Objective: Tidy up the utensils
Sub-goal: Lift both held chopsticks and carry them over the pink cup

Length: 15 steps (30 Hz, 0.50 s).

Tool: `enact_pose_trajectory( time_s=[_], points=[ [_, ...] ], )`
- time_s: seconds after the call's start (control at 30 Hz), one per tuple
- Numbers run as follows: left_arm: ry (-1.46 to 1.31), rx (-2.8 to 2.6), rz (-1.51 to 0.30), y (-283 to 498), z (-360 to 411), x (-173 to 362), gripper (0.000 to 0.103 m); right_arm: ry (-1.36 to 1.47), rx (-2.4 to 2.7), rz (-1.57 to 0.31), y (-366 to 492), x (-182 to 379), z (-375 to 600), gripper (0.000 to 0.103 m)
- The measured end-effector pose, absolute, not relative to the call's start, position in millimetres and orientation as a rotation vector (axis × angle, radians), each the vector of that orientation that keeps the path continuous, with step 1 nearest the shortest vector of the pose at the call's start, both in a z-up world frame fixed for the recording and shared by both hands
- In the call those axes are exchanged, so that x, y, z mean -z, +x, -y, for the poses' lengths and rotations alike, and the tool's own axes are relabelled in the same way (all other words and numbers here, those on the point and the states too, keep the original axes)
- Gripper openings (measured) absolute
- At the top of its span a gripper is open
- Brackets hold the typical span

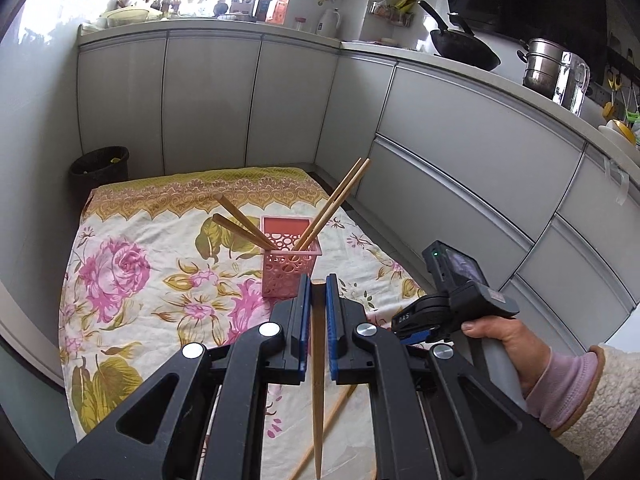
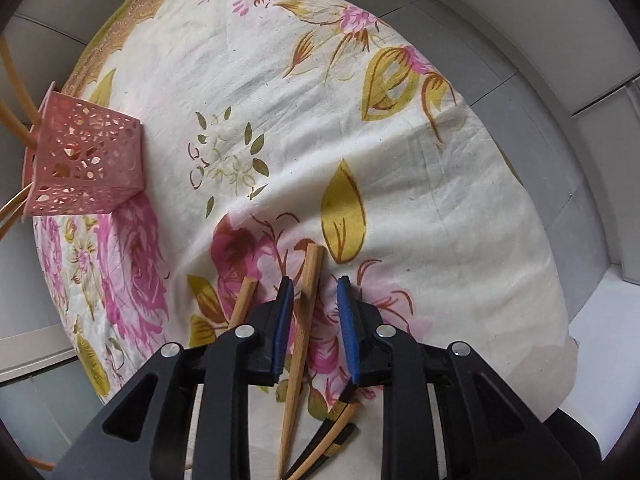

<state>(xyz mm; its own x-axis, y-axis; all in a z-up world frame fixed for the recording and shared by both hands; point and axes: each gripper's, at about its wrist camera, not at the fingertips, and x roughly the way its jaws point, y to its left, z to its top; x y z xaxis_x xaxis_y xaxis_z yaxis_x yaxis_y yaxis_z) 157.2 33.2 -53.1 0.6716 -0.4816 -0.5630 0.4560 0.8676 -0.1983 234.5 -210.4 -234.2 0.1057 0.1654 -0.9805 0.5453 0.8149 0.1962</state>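
Four chopsticks point(image 1: 240, 220) already lean in the pink basket point(image 1: 290, 264) mid-cloth; the left gripper point(image 1: 318, 292) pinches a fifth chopstick point(image 1: 318, 380), while the right gripper point(image 2: 314, 296) straddles, jaws wide, another chopstick point(image 2: 302, 320) near the floral cloth's point(image 2: 360, 140) front edge.

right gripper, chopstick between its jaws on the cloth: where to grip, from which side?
Grip the chopstick near its thick square end, coming straight down from above. It lies flat on the cloth along the right gripper axis, so the open jaws straddle its width.
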Motion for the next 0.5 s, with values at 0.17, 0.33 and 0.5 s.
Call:
enact_pose_trajectory(
  time_s=[0.17,0.33,0.5],
  points=[
    [-0.044,0.523,-0.655,159,-35,53,0.007,0.466,0.374,-1.446,245,233,189,0.012],
    [-0.060,0.518,-0.629,154,-40,48,0.007,0.539,0.291,-1.298,221,228,191,0.010],
    [-0.086,0.525,-0.600,147,-45,41,0.007,0.523,0.096,-1.011,168,175,180,0.010]
  ],
)
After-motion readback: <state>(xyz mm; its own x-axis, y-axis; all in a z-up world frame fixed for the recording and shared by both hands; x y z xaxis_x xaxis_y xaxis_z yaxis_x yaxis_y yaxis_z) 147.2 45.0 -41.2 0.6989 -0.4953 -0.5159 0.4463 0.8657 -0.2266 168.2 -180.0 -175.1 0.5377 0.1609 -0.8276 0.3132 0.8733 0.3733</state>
